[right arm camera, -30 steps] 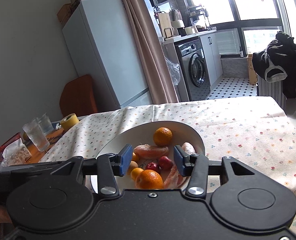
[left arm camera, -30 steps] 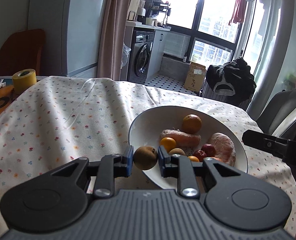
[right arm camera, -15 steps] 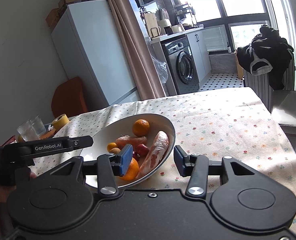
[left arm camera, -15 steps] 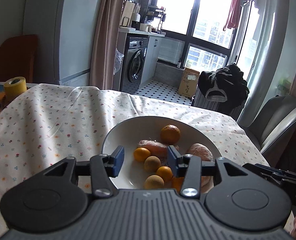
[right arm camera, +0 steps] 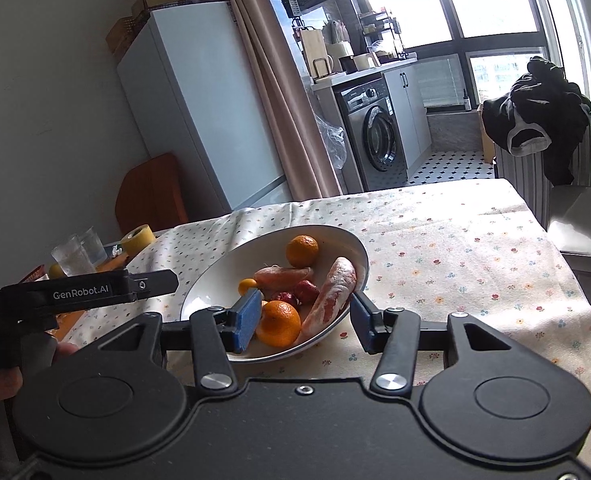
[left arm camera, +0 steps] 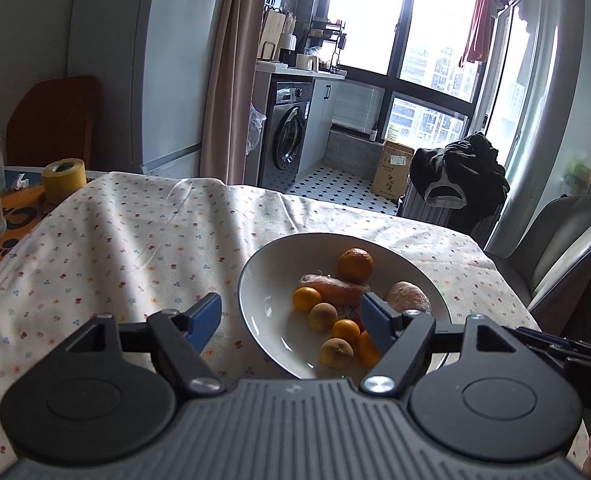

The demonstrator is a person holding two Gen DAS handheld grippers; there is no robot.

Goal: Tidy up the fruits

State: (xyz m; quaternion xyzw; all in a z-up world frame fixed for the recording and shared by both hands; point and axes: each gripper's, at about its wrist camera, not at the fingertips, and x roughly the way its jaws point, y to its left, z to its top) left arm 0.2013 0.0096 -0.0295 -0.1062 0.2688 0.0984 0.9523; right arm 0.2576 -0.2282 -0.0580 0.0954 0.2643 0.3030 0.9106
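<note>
Floral tablecloth (left arm camera: 107, 248) | bowl (left arm camera: 263, 280) holds fruit, perhaps longans (left arm camera: 322, 317) | left tongs (left arm camera: 291, 320), right tongs (right arm camera: 301, 326) both gape, empty

Left wrist view: low, near, bowl (left arm camera: 255, 280) at 1 o'clock. Right wrist view: bowl (right arm camera: 207, 280) at 11 o'clock. Shared: bowl, washing machine (left arm camera: 287, 138).

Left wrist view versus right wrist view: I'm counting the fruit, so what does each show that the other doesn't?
Only the left wrist view shows the two brown round fruits and the open left gripper with nothing between its fingers. Only the right wrist view shows the red fruits clearly and the open right gripper. Both show the white bowl, the orange at its far side and the yellow tape roll.
</note>
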